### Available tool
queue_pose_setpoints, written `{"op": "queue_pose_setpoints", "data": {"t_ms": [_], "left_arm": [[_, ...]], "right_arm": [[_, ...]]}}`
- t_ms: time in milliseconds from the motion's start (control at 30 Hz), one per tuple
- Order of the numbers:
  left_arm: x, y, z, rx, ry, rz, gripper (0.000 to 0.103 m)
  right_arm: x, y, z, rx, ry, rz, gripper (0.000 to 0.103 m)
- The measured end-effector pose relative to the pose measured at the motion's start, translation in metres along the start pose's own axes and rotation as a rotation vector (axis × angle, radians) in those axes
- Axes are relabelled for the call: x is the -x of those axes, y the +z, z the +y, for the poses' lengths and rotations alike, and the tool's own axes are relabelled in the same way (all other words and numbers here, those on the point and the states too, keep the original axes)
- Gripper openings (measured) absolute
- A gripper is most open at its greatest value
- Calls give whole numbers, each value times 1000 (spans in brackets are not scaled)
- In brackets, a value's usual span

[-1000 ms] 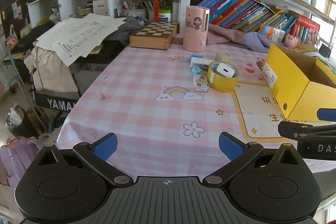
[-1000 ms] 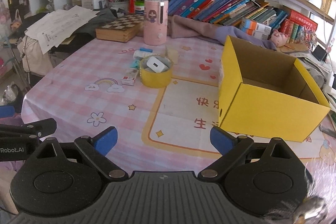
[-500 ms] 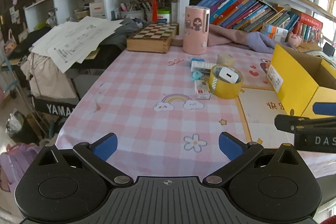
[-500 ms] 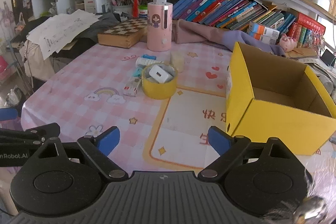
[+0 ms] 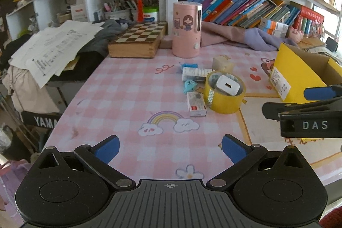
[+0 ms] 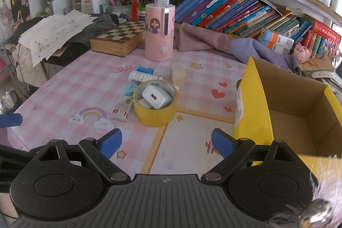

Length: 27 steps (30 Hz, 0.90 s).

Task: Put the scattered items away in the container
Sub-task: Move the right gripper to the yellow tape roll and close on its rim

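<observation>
Both claws gape wide, empty. Bring your right gripper (image 6: pixel 164 142) over the yellow tape roll (image 6: pixel 155 105) mid-table, straddle its rim, keeping the white charger (image 6: pixel 155 96) inside.

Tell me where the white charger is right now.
The white charger sits inside the ring of the yellow tape roll, mid-table in both wrist views, left of the yellow box and right of the small red-and-white carton.

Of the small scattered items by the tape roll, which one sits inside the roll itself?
The white charger: it alone lies within the yellow tape roll; the other small pieces rest on the tablecloth outside it.
</observation>
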<state>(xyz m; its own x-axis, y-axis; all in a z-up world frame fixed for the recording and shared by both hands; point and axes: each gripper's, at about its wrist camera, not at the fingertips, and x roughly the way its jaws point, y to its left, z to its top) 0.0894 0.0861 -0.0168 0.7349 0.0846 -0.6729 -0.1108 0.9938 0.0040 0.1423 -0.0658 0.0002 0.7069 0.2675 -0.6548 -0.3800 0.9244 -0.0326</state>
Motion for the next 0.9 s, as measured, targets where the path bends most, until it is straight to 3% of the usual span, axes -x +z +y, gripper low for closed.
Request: {"op": "queue_pose_setpoints", "data": {"t_ms": [900], "left_arm": [[-79,41,-18,-51,-22,70,102]], "right_arm": [[-96,52,-23,11,42,93,95]]}}
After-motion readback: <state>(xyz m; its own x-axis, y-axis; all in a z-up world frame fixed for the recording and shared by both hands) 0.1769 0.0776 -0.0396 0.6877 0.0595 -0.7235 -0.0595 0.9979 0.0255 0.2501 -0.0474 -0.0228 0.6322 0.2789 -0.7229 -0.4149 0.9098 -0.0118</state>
